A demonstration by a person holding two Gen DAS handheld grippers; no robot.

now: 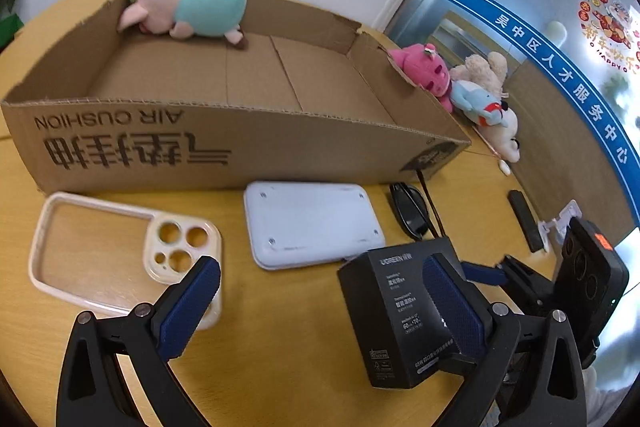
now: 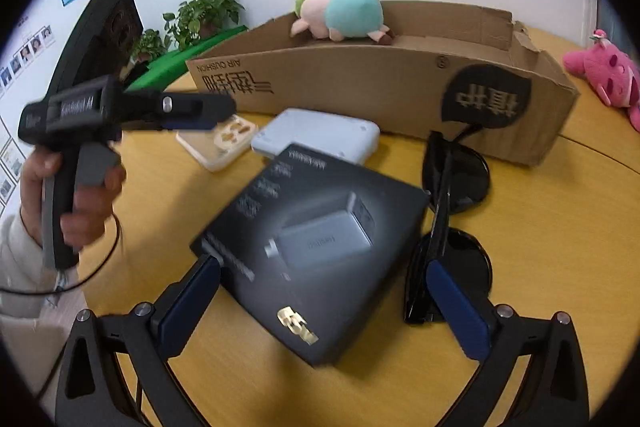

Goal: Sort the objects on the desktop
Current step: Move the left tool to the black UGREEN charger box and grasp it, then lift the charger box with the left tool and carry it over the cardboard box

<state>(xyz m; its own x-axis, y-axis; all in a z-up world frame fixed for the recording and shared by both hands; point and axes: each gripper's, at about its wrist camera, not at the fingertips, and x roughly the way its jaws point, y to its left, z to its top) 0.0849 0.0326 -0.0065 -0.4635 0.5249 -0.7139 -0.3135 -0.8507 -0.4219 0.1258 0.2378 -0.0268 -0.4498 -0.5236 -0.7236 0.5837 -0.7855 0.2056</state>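
While the right gripper (image 2: 320,297) hangs wide open around the black box (image 2: 316,251), gripping nothing, the left gripper (image 1: 320,297) is spread just as wide and empty, the box (image 1: 400,315) at its 3 o'clock, the phone case (image 1: 116,251) at 10, the carton (image 1: 224,147) at 12.

Bright, even indoor light; fisheye bending at dark edges; right view motion-blurred.
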